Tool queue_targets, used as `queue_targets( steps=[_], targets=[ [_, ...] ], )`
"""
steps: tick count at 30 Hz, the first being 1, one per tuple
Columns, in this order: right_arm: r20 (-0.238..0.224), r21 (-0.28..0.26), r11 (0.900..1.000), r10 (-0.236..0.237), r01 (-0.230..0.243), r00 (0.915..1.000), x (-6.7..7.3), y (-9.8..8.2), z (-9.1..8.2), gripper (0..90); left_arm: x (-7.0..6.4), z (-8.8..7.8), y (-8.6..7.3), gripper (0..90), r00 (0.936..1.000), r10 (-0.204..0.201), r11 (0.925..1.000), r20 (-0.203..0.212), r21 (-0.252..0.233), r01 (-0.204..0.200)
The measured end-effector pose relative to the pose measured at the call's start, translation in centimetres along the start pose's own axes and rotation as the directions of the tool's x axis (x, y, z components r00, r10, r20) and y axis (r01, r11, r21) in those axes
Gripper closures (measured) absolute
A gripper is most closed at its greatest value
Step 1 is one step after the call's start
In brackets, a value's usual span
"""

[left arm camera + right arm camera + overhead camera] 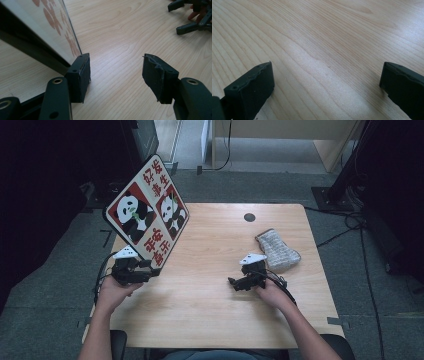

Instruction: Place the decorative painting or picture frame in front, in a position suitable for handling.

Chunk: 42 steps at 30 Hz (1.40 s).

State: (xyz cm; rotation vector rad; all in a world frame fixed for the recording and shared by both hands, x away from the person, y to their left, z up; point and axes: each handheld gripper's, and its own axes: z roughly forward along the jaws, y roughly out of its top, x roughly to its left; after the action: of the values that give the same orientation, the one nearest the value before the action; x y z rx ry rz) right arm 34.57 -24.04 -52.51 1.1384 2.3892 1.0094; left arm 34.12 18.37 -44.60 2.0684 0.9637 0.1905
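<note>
Working on the panda board (pixel 147 212), tilting up on one corner near the table's (pixel 215 250) 9 o'clock edge. Reaching for that low corner with the left gripper (pixel 152 269), the nearer of the two. Keeping the jaws moderately wide, with bare wood between the pads. Seeing, along the left gripper (pixel 116 67), the board (pixel 50 32) lying at 10 o'clock, outside the gap. Following its edge down from 11 o'clock to end just beside the left-hand jaw tip; contact unclear. Resting the right gripper (pixel 235 284) toward 3 o'clock, well apart, jaws wide and empty (pixel 327 75).
</note>
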Motion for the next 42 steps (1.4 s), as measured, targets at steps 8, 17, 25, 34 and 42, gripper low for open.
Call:
queue_targets(
  steps=[8, 17, 25, 34, 42],
  targets=[
    [0.000, 0.000, 1.000, 0.000, 0.000, 1.0000, 0.0, 0.0, 0.0, 0.0, 0.2, -1.4, -0.5, 40.5, 0.9997, -0.012, 0.9999, -0.019, -0.004, 0.012],
    [0.000, 0.000, 1.000, 0.000, 0.000, 1.0000, 0.0, 0.0, 0.0, 0.0, 1.4, -2.9, -1.1, 43.3, 0.9960, -0.050, 0.9988, -0.075, -0.002, 0.050],
    [0.000, -0.001, 1.000, -0.002, 0.002, 1.0000, 0.0, 0.0, 0.0, 0.0, 2.1, -3.9, -0.3, 45.2, 0.9933, -0.055, 0.9984, -0.101, -0.016, 0.054],
    [-0.001, -0.002, 1.000, -0.002, 0.002, 1.0000, 0.0, 0.0, 0.0, 0.0, 3.2, -5.0, 1.6, 45.8, 0.9936, -0.056, 0.9983, -0.098, -0.022, 0.054],
    [0.000, -0.002, 1.000, -0.002, 0.002, 1.0000, 0.0, 0.0, 0.0, 0.0, 4.0, -6.2, 3.8, 46.5, 0.9929, -0.090, 0.9950, -0.077, -0.050, 0.086]
  ],
)
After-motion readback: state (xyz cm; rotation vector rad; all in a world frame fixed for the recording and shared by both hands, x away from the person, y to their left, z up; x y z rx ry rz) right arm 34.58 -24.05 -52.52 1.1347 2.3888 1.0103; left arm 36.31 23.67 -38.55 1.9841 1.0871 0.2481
